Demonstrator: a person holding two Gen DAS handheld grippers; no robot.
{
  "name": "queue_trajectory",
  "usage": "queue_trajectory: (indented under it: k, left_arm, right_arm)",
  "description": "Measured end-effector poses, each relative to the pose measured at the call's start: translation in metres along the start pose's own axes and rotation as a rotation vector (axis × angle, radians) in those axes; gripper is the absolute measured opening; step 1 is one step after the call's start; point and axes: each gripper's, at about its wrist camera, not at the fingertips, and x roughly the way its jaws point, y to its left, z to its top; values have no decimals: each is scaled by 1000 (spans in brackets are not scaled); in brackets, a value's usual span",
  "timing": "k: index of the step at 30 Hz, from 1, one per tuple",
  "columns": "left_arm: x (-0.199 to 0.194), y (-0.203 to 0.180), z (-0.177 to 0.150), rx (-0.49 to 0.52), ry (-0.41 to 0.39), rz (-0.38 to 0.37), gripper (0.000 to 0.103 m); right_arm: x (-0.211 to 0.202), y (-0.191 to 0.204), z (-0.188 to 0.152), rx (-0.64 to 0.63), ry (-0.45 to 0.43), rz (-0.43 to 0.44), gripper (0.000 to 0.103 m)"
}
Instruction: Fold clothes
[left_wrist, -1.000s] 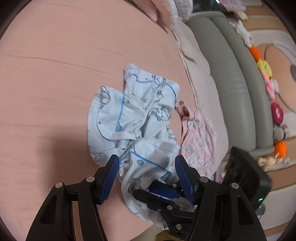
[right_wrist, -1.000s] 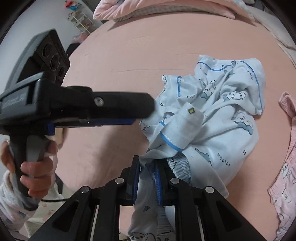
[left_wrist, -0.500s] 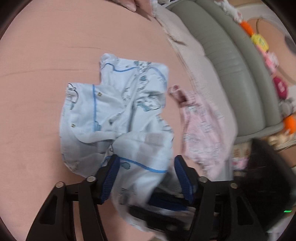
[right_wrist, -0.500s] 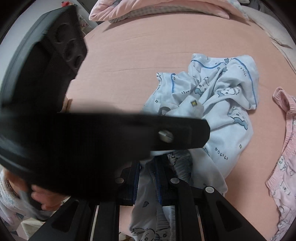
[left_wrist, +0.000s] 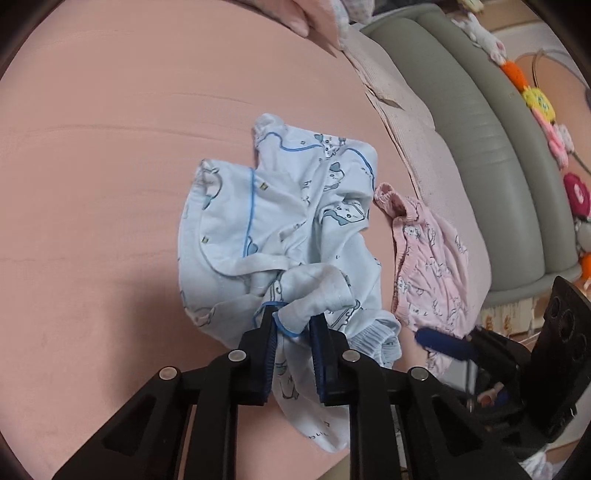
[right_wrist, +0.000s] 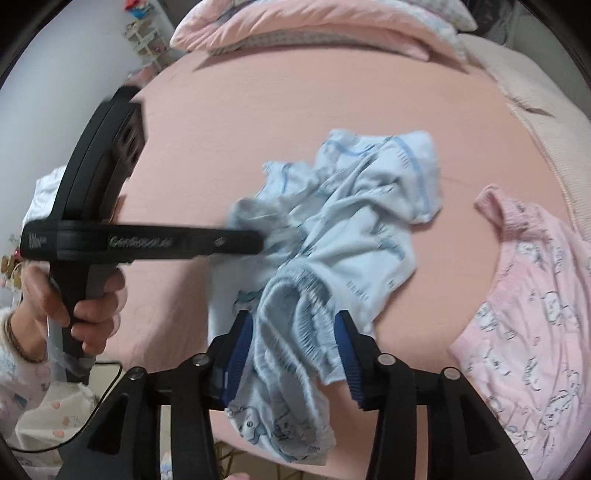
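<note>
Between the pads of the left tool (left_wrist: 292, 345) is a bunched fold of the blue pajama (left_wrist: 284, 221); its jaws are closing on it and already pinch the cloth. The right tool (right_wrist: 295, 350) is opening, and the elastic waistband lies loose between its pads, not pressed. The pajama is crumpled on the pink bed (left_wrist: 110, 129), just ahead of both tools. It looks light, soft and limp, so I judge it will sag and slip; better to hold it at a seam or the waistband edge. To the right of it, a pink garment (right_wrist: 524, 280) lies apart
</note>
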Motion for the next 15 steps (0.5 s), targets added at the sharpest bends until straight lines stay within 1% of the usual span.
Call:
queue_trajectory:
  k: [3, 5, 7, 10, 13, 15]
  left_arm:
    - [-2, 6, -4, -30, 3, -17, 15]
    - [-3, 7, -7, -22, 2, 0, 15]
    - [-5, 7, -11, -6, 8, 12, 15]
    - [-10, 7, -17, 6, 3, 13, 15]
    - [-14, 10, -23, 4, -9, 17, 15]
    - [-17, 12, -26, -7, -12, 15, 15]
  right_arm:
    - [6, -3, 6, 1, -5, -22, 47]
    - [14, -1, 9, -15, 0, -38, 47]
    - [23, 5, 9, -59, 17, -83, 47]
    - [37, 14, 2, -111, 40, -123, 47]
    - [43, 17, -3, -124, 50, -134, 47]
    - [45, 16, -5, -125, 54, -162, 46]
